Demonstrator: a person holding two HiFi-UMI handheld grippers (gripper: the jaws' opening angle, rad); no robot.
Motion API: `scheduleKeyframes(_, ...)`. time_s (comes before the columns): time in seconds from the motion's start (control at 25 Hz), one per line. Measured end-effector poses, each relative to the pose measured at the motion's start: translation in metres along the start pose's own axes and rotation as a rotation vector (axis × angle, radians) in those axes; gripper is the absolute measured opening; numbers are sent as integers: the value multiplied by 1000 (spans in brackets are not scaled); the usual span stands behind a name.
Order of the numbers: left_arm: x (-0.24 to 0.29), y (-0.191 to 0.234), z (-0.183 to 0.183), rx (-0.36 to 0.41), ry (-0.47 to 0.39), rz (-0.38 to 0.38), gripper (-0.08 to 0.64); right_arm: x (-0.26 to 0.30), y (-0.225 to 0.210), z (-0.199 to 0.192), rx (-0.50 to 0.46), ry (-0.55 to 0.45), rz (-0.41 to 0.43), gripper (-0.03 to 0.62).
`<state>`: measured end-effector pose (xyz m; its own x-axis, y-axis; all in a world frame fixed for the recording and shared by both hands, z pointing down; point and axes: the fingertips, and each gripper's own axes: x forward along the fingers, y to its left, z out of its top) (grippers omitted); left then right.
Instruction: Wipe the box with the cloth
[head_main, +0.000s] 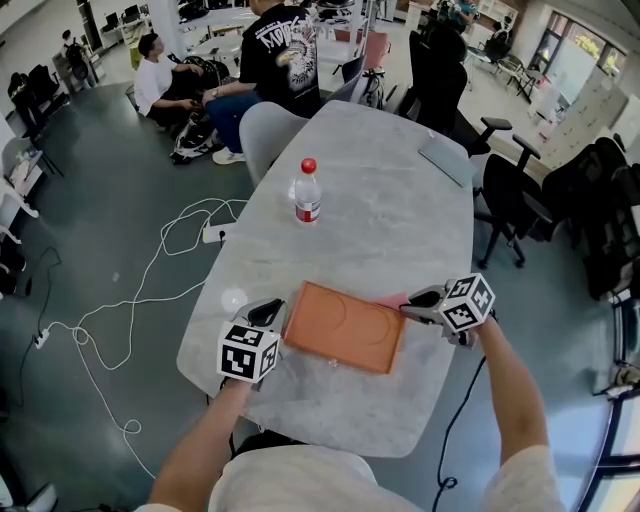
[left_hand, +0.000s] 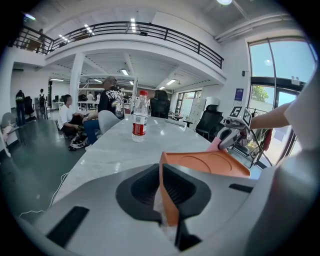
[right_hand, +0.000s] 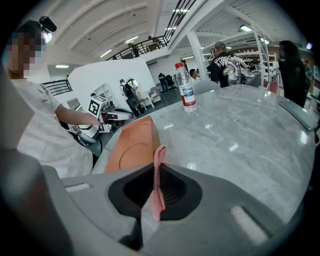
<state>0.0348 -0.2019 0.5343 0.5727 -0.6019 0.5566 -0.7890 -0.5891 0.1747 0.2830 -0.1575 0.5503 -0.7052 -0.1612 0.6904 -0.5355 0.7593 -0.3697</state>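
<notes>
A flat orange box (head_main: 345, 327) lies on the grey marble table (head_main: 380, 230) near its front edge. My left gripper (head_main: 268, 315) is shut on the box's left corner (left_hand: 168, 200), pinning it in place. My right gripper (head_main: 420, 300) sits at the box's right end, shut on a pink cloth (right_hand: 158, 180) that stands as a thin edge between the jaws. In the head view, a bit of the pink cloth (head_main: 392, 300) shows by the box's far right corner. The box (right_hand: 131, 146) reaches away to the left in the right gripper view, and the box (left_hand: 210, 162) fills the middle right of the left gripper view.
A water bottle (head_main: 308, 190) with a red cap stands mid-table. A grey laptop (head_main: 445, 160) lies at the far right end. Office chairs ring the table and people sit beyond its far end. White cables (head_main: 150, 280) trail across the floor at left.
</notes>
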Motion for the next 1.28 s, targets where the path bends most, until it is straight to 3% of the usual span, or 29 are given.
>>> scheduleKeyframes(0.52, -4, 0, -2, 1, -8, -23, 26, -18, 3, -8, -9, 30, -93, 15)
scheduleKeyframes(0.96, -14, 12, -5, -28, -31, -18, 26, -12, -12, -2, -52, 80, -239, 15)
scheduleKeyframes(1.28, -24, 20, -7, -46, -50, -7, 26, -8, -25, 13, -60, 59, -315, 15)
